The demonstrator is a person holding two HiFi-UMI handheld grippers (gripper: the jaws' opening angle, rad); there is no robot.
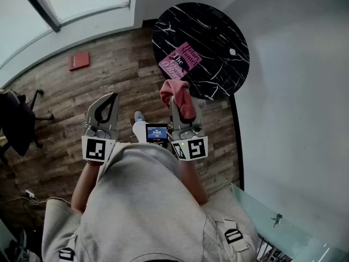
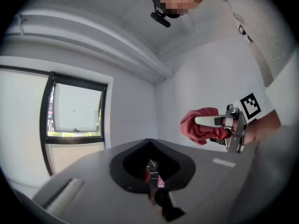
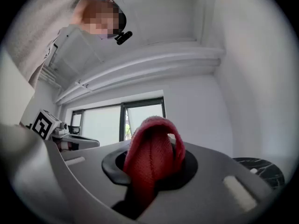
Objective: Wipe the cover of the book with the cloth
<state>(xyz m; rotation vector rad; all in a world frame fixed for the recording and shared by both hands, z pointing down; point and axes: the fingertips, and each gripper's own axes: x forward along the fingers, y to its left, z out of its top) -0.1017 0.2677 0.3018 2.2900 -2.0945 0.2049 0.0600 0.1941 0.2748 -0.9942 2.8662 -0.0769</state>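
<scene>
Two grippers are held side by side in front of the person. The right gripper [image 1: 176, 99] is clamped on a pink-red cloth [image 1: 176, 91], which bunches up between its jaws and folds over their tips. The left gripper [image 1: 110, 99] has its jaws pressed together with nothing between them, above the wooden floor [image 1: 117, 64]. The pink book [image 1: 180, 60] lies flat on the round black marble table [image 1: 218, 21], near the tabletop's edge closest to the person, apart from the cloth. A small red object [image 1: 79, 60] lies on the floor, well left of the table.

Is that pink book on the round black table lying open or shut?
Shut. The book lies flat on the table with its printed cover up; no pages show.
</scene>
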